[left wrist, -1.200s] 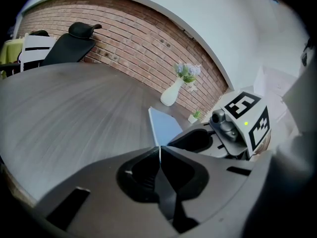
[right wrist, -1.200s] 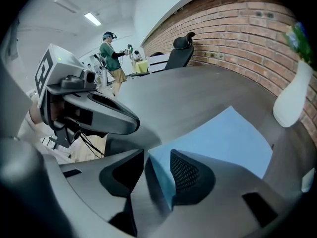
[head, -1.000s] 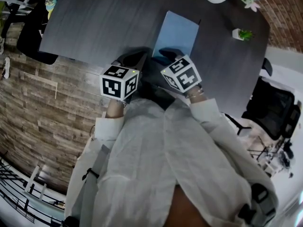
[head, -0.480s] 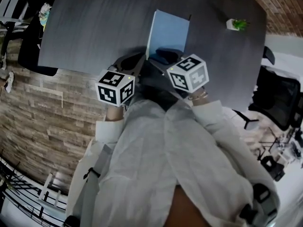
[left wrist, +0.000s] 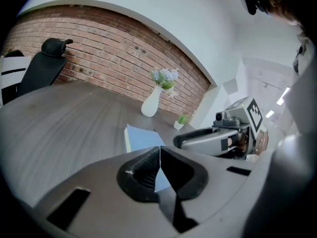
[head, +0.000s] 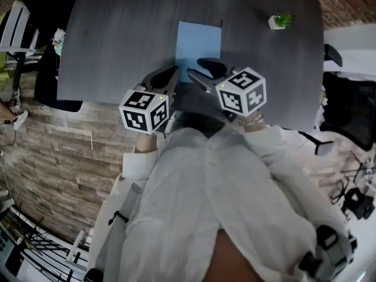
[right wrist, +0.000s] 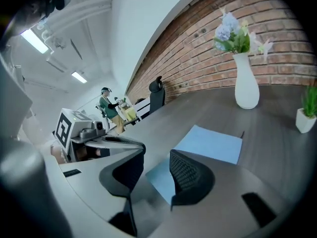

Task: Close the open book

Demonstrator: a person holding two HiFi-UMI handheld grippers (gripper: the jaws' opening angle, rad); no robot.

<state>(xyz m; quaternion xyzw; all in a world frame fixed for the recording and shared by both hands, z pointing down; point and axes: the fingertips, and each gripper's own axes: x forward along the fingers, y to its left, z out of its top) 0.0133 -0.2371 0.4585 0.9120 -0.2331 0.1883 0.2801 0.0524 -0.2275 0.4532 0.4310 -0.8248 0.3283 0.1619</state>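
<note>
Your left gripper (left wrist: 159,152) is clenched on nothing and your right gripper (right wrist: 157,165) is released. The book (head: 199,43) lies closed on the table (head: 117,34), just far of both.

The head view looks steeply down from above the person's white linen shirt (head: 205,204) onto the dark grey wood-grain table (head: 117,40). The table's near edge lies mid-frame, and the camera is high enough to take in most of the top. The left gripper view sits low and close behind the left gripper (left wrist: 159,150), facing across the table to the red brick wall (left wrist: 99,43). The right gripper view sits likewise behind the right gripper (right wrist: 151,157), facing that same wall. All three share the flat pale blue book (head: 198,43), the white ceramic vase (left wrist: 150,103) and the small green potted plant (right wrist: 308,114). Each gripper view also catches the other gripper.
</note>
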